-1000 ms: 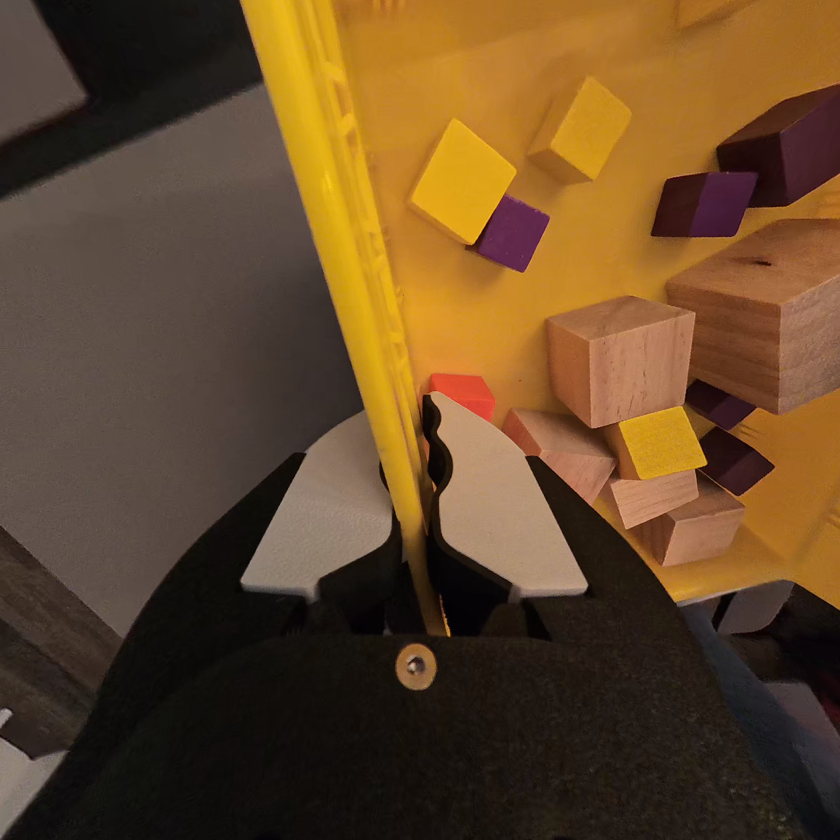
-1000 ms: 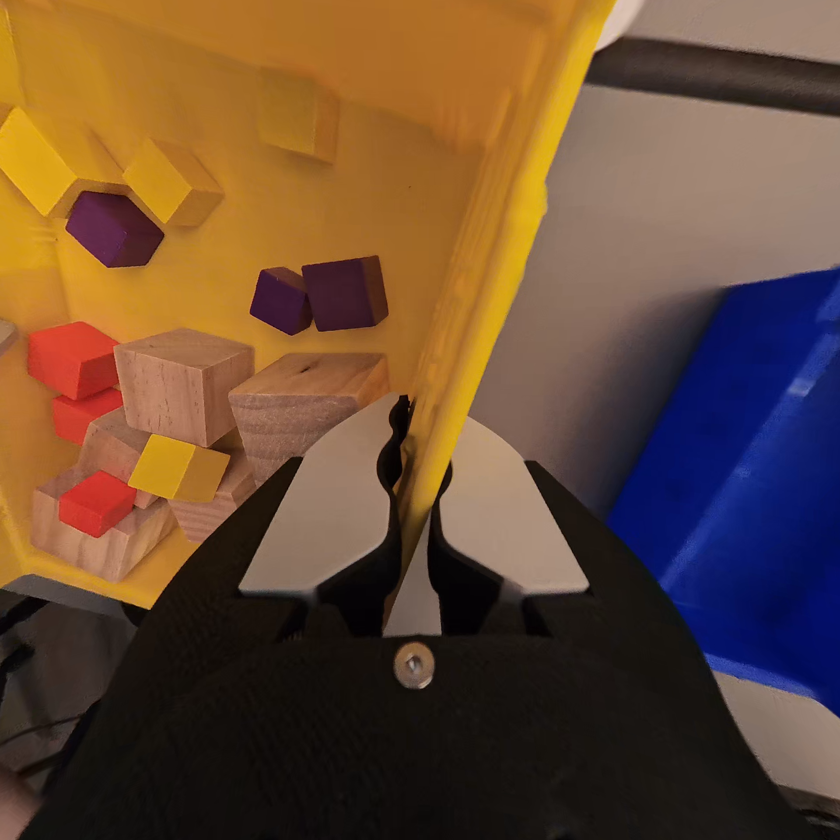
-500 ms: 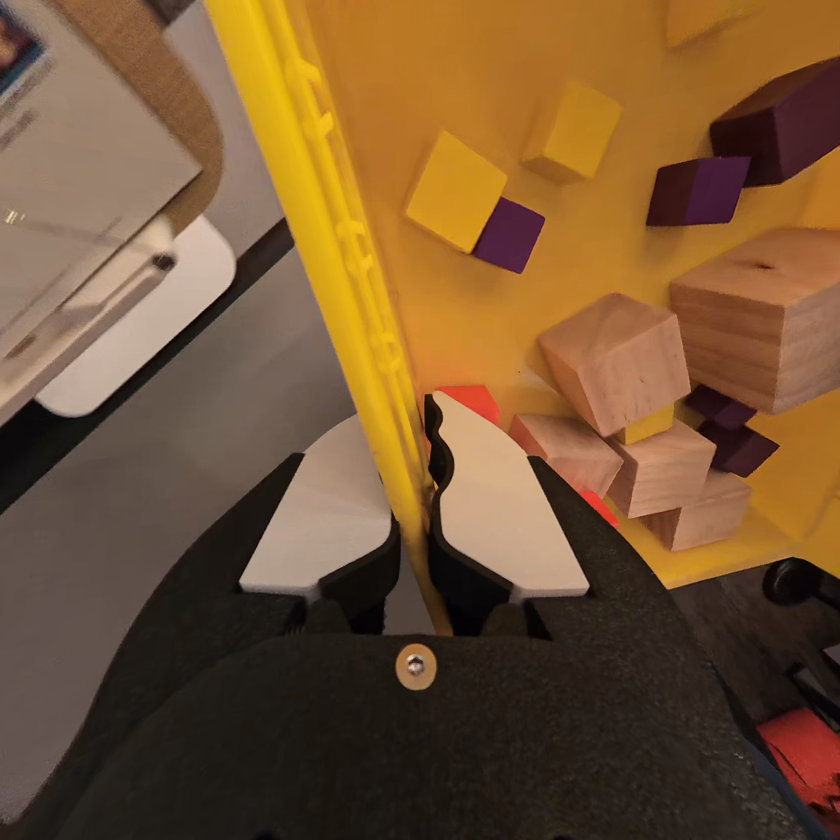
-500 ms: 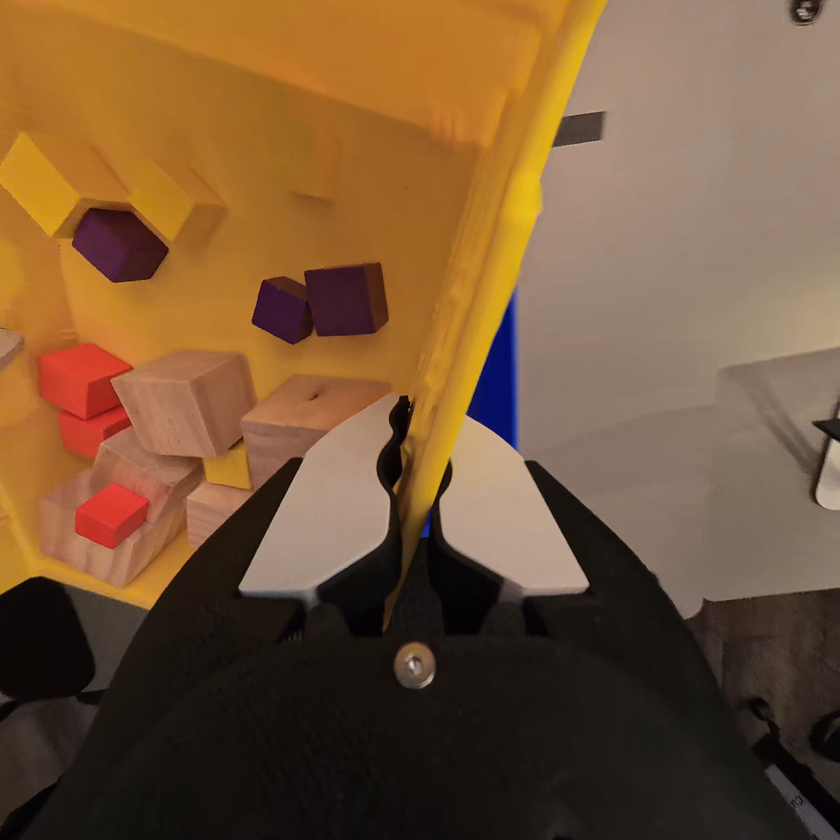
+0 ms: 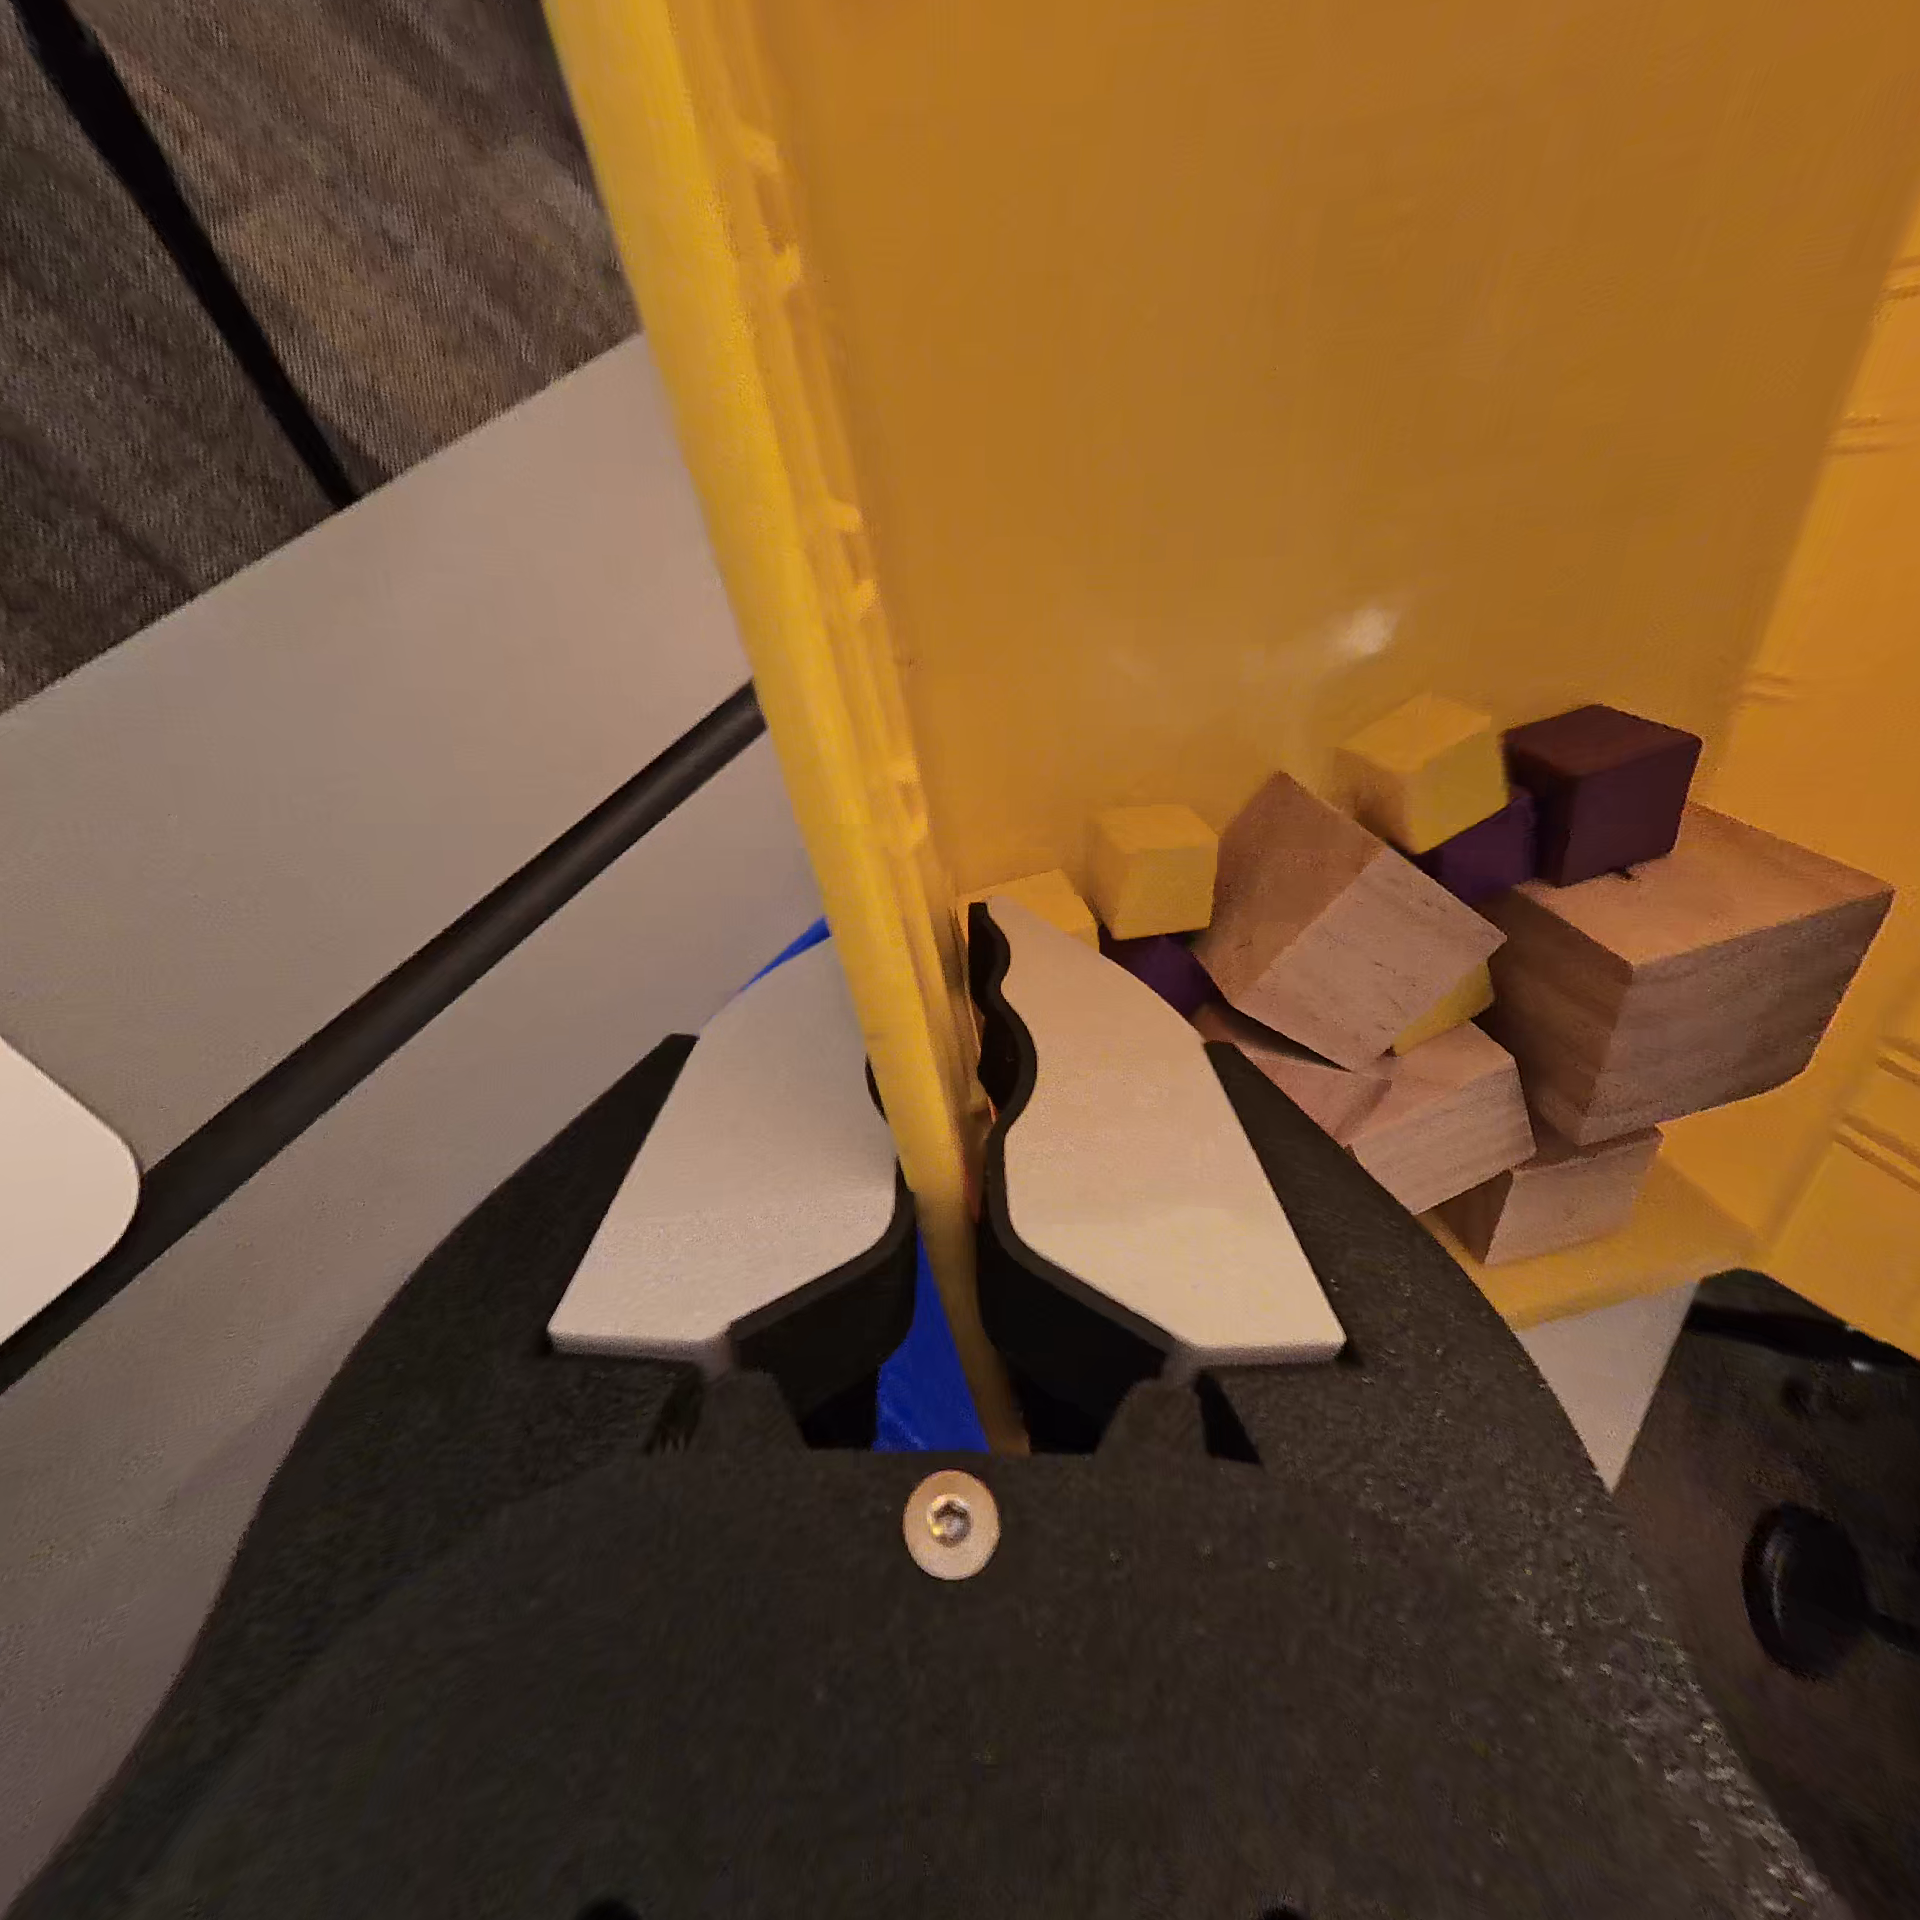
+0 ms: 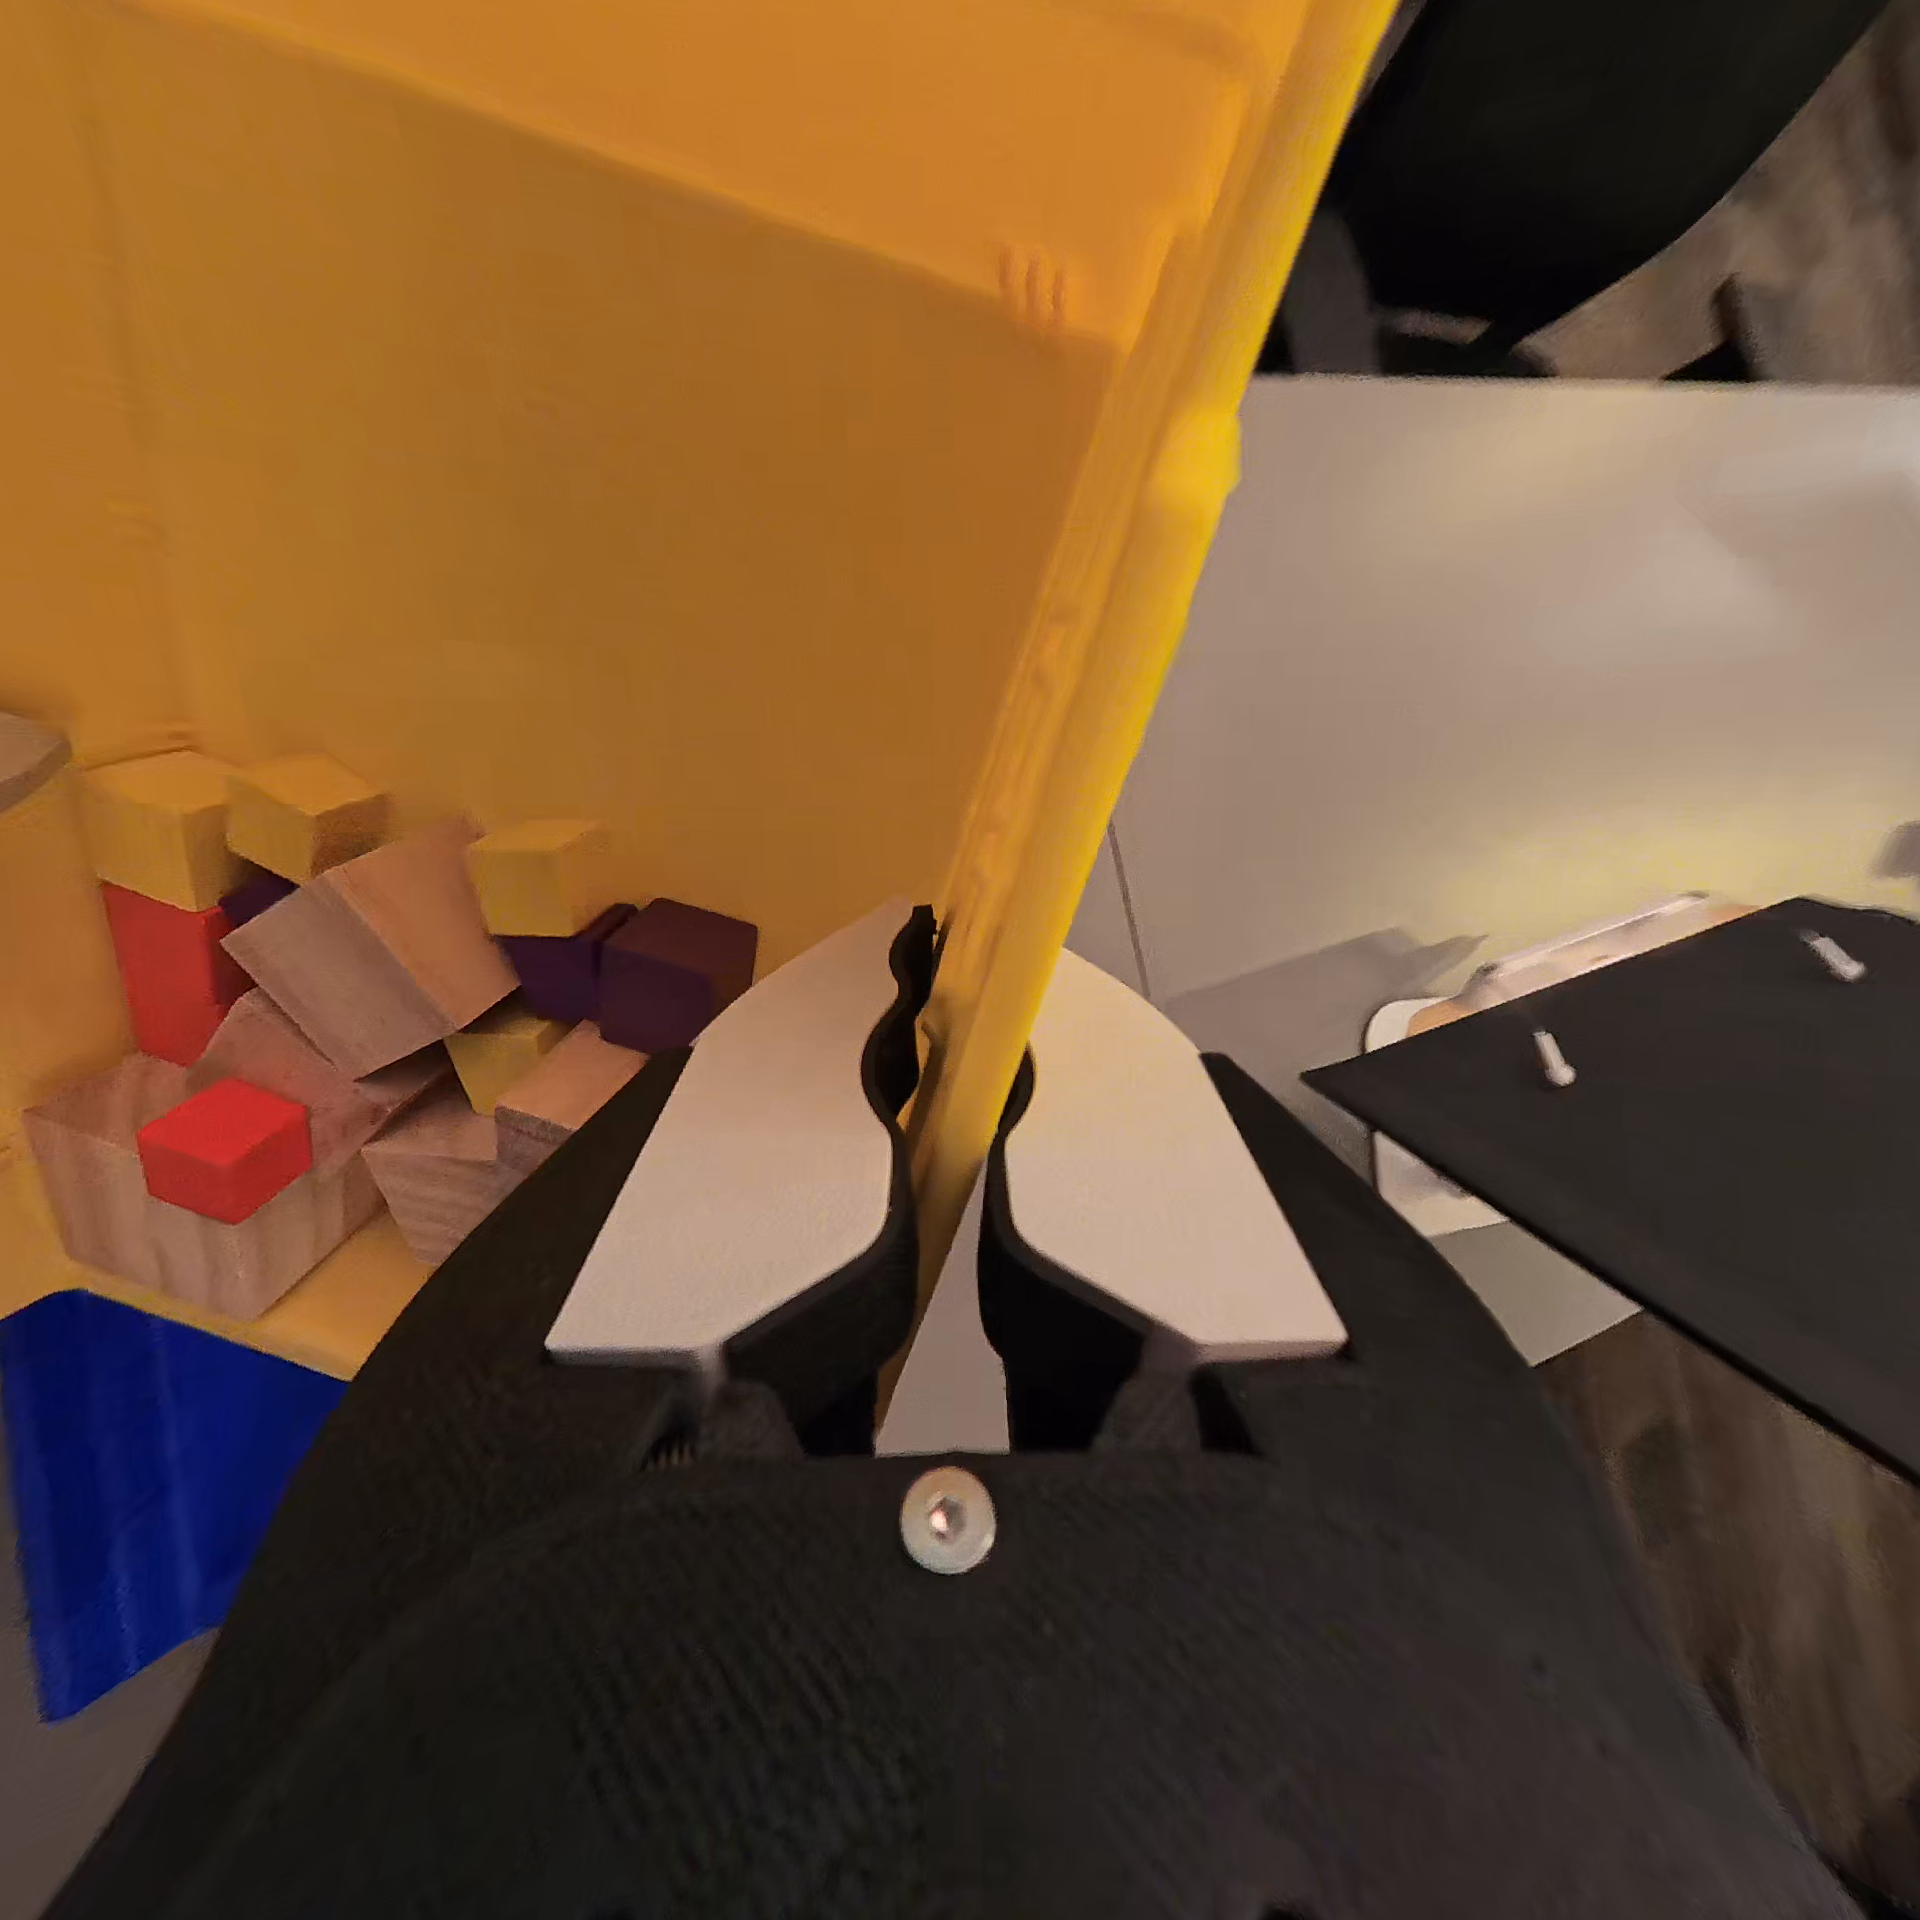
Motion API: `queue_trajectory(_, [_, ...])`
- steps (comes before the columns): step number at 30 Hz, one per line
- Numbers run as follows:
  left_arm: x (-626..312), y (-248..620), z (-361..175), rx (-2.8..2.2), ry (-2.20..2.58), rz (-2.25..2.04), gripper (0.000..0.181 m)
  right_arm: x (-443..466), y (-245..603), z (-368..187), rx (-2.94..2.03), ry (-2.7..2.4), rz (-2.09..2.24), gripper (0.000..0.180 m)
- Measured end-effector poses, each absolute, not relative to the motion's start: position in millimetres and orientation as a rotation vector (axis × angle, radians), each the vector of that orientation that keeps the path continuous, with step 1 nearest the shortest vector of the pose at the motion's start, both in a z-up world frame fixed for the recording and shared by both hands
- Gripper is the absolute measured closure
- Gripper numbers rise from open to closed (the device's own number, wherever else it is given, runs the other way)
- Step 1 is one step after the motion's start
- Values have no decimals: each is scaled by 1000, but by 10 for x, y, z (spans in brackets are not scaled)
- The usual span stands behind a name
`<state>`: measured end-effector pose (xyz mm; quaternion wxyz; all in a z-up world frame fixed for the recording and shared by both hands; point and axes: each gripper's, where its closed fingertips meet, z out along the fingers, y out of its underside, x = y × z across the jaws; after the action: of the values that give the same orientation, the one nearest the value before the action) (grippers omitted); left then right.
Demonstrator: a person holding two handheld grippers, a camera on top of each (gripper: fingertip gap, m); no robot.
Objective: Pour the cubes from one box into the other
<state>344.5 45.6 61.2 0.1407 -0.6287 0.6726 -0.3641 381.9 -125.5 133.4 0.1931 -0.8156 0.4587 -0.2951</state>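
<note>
I hold a yellow box [image 5: 1195,416] tilted steeply, one gripper on each side wall. My left gripper [image 5: 935,997] is shut on its left wall [image 5: 831,623]. My right gripper [image 6: 966,997] is shut on its right wall [image 6: 1101,675]. The cubes [image 5: 1455,966], wooden, yellow and purple, lie piled in the box's low corner; red ones show too in the right wrist view [image 6: 343,1029]. A blue box [image 6: 135,1475] shows below the yellow box's low edge; a sliver of it shows between my left fingers [image 5: 914,1382].
A grey table top [image 5: 312,852] with a dark bar [image 5: 416,977] lies left of the yellow box. A black panel [image 6: 1662,1143] with screws juts in at the right, over a white surface [image 6: 1558,623]. A dark wheel-like object [image 5: 1808,1600] sits low right.
The yellow box has tipped further. The loose yellow and purple cubes have slid down its floor into the pile at the low corner. The blue box now shows under that edge.
</note>
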Motion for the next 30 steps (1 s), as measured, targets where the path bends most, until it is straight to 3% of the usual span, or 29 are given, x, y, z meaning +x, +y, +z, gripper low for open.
queue_trajectory(3, [3469, 440, 745, -1723, 1862, -1127, 174, 3816, -1262, 1516, -2206, 1208, -938, 174])
queue_trajectory(20, [3570, 546, 372, -1786, 1785, -1263, 176, 3806, -1103, 1289, -2276, 1211, -1049, 173])
queue_trajectory(30, [3674, 652, 469, -1758, 1645, -1430, 178, 3798, -962, 1483, -2198, 1095, -1176, 173])
